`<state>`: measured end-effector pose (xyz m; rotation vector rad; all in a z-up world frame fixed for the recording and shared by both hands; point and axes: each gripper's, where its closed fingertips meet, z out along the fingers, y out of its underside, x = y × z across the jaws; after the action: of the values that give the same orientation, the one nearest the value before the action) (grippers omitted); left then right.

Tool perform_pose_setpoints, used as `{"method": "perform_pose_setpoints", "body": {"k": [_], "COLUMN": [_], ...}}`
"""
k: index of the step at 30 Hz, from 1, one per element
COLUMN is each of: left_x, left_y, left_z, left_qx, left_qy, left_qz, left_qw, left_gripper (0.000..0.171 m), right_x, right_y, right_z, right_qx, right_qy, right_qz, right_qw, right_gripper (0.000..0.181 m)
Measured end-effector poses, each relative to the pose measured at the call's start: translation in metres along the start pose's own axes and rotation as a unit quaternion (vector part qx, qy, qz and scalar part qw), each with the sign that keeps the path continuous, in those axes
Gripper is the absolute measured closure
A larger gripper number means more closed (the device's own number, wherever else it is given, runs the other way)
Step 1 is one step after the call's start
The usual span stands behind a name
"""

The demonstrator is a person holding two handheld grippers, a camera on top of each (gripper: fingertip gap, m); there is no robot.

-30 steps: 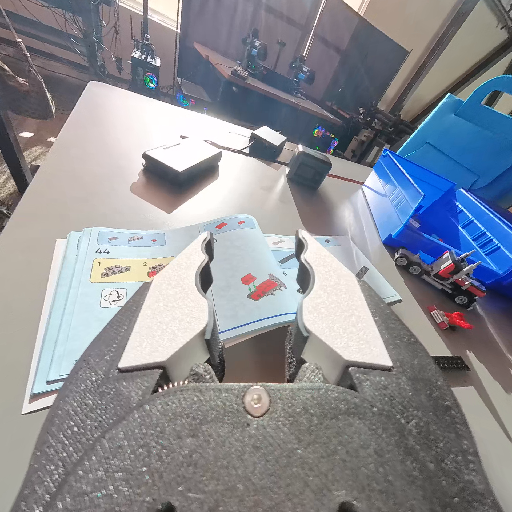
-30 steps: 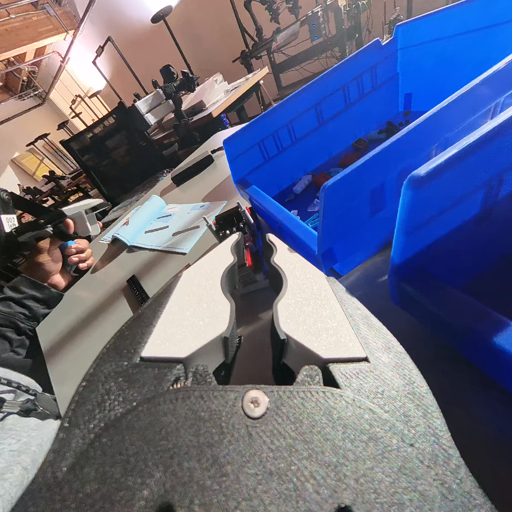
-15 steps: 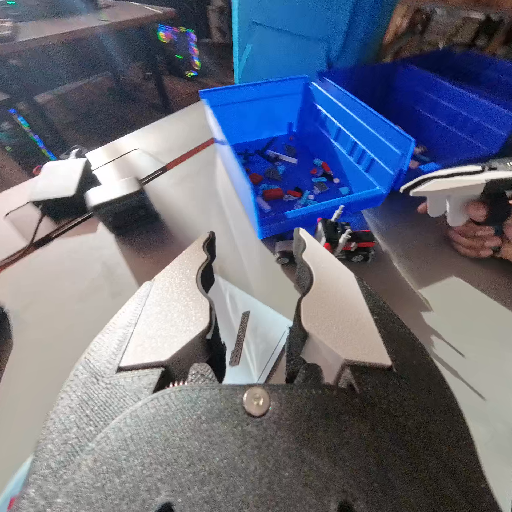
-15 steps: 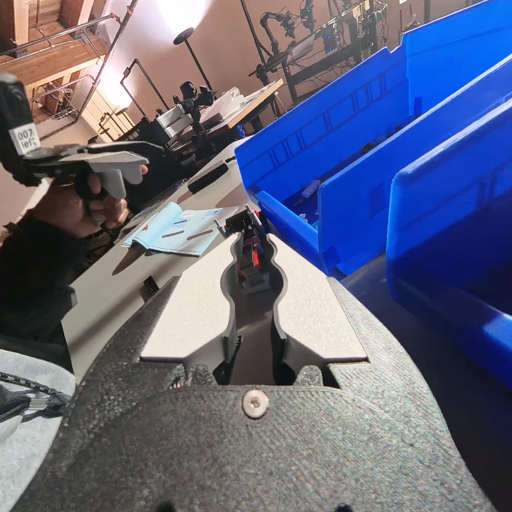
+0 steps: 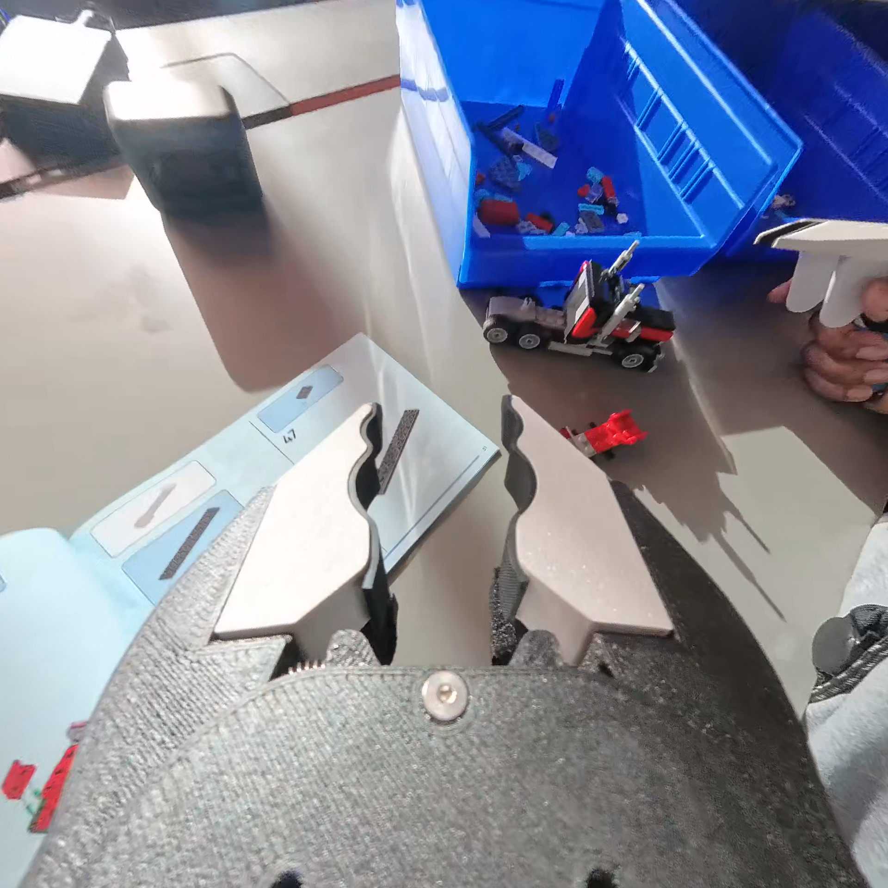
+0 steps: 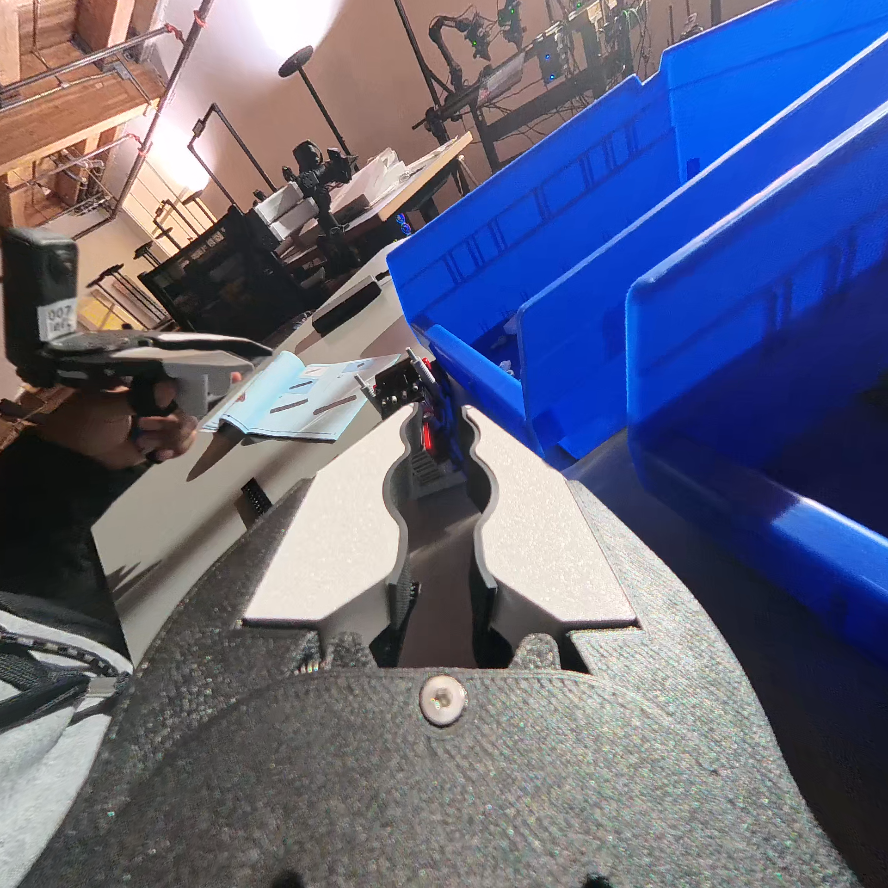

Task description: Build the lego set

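Observation:
A black, red and grey lego truck (image 5: 576, 322) stands on the grey table in front of a blue bin (image 5: 432, 144) that holds several loose pieces. A small red sub-assembly (image 5: 605, 435) lies near the truck. My left gripper (image 5: 439, 408) is open and empty, held above the corner of the open instruction booklet (image 5: 432, 480). It also shows in the right wrist view (image 6: 240, 355), held by a hand. My right gripper (image 6: 438, 411) is narrowly open and empty, low on the table, pointing at the truck (image 6: 408, 384). It shows in the left wrist view (image 5: 817, 240) right of the truck.
Two black boxes (image 5: 182, 144) (image 5: 48, 62) sit at the far left of the table. A second blue bin (image 6: 769, 384) stands close on the right of my right gripper. A small black plate (image 6: 254, 497) lies on the table near the booklet (image 6: 307, 399). My right fingertips sit around 25 cm from my left ones.
My left gripper has swung right from over the booklet's middle toward the bin and truck, and has risen. My right gripper has hardly moved and keeps the same opening.

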<state>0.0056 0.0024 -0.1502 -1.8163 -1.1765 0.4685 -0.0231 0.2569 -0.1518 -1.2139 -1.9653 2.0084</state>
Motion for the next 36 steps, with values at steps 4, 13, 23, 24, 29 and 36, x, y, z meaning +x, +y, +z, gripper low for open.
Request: {"method": "perform_pose_setpoints", "body": {"k": [4, 13, 23, 24, 29, 36], "left_x": [0.024, 0.135, 0.142, 0.140, 0.136, 0.136], "left_y": [-0.045, -0.108, -0.051, -0.049, -0.048, -0.048], "left_z": [0.010, 0.144, 0.254, 0.258, 0.270, 0.265], "left_qx": [-0.005, -0.153, -0.324, -0.329, -0.338, -0.334], "left_qy": [0.034, 0.161, 0.170, 0.167, 0.161, 0.169], "left_qz": [0.061, 0.235, 0.317, 0.322, 0.327, 0.314], "left_qw": [0.998, 0.946, 0.875, 0.872, 0.868, 0.872], "left_gripper": [0.121, 0.125, 0.129, 0.129, 0.136, 0.145], "right_x": [0.000, 0.001, 0.001, 0.001, 0.001, 0.002], "right_y": [0.001, 0.001, -0.003, -0.003, -0.004, -0.003], "right_z": [0.001, 0.001, -0.002, -0.002, -0.003, -0.003], "right_qx": [-0.005, -0.005, 0.009, 0.010, 0.013, 0.013], "right_qy": [0.000, -0.001, -0.006, -0.006, -0.007, -0.006], "right_qz": [0.001, 0.005, 0.009, 0.010, 0.012, 0.014], "right_qw": [1.000, 1.000, 1.000, 1.000, 1.000, 1.000], "right_gripper": [0.165, 0.165, 0.164, 0.165, 0.165, 0.165]}}
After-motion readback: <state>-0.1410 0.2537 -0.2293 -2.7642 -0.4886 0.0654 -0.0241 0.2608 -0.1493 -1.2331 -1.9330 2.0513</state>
